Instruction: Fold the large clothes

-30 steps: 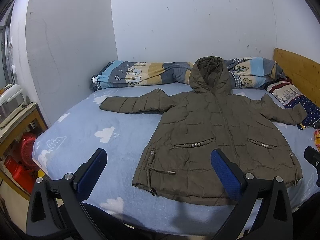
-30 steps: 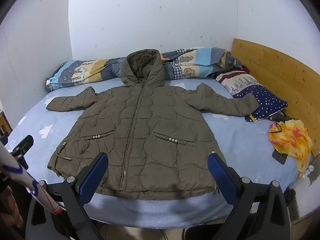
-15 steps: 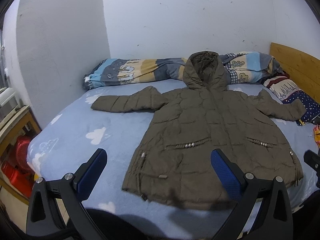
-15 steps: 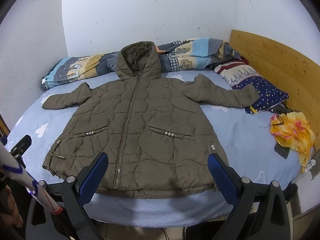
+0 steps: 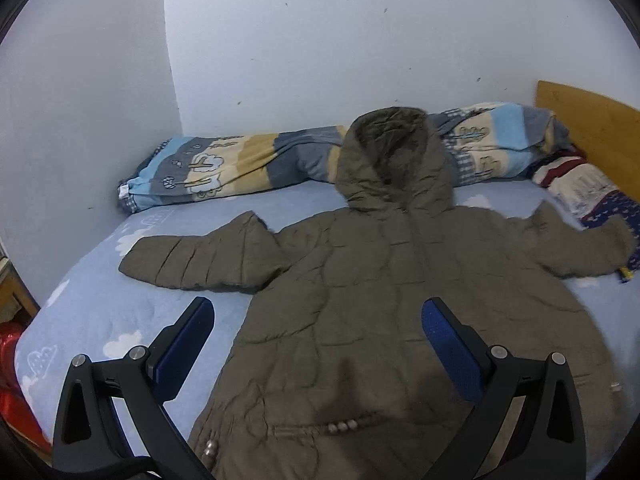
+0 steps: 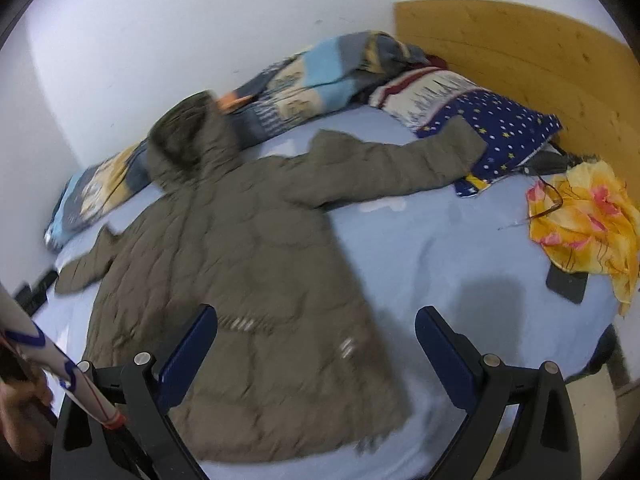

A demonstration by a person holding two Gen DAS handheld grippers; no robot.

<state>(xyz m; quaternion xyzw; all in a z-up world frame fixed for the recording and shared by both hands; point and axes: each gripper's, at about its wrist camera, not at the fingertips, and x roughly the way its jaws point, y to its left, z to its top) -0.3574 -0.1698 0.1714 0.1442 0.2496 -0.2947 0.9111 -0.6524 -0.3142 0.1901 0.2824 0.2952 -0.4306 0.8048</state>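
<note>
Two blue-padded fingers [image 5: 182, 350] of the left gripper [image 5: 318, 346] stand wide apart in the left wrist view, holding nothing. Between and beyond them an olive quilted coat [image 5: 400, 300] lies face up and spread flat on the bed [image 5: 100, 312], which has a light blue sheet with white clouds. One finger is over the bare sheet just beside the coat's side edge, the other over the coat's body. The hood [image 5: 394, 160] rests against a rolled striped quilt [image 5: 224, 166] along the white wall [image 5: 320, 40]. One sleeve [image 5: 200, 258] stretches out over the sheet; the other sleeve's cuff reaches a dark blue starred pillow [image 5: 616, 208] near the wooden headboard [image 5: 588, 120]. A red object [image 5: 12, 364] sits below the bed's edge

In the right wrist view, which is blurred, the right gripper [image 6: 316, 346] is also fully open and empty. One finger is over the coat [image 6: 240, 260] near a beaded pocket, the other over bare sheet beside the hem corner. The sleeve [image 6: 384, 164] ends on the starred pillow [image 6: 504, 132]. A yellow flowered cloth [image 6: 584, 216] lies crumpled by the headboard [image 6: 520, 48], partly over a dark flat device [image 6: 566, 286]. A hand [image 6: 24, 416] shows at the frame's lower corner beside a white patterned rod [image 6: 52, 364]
</note>
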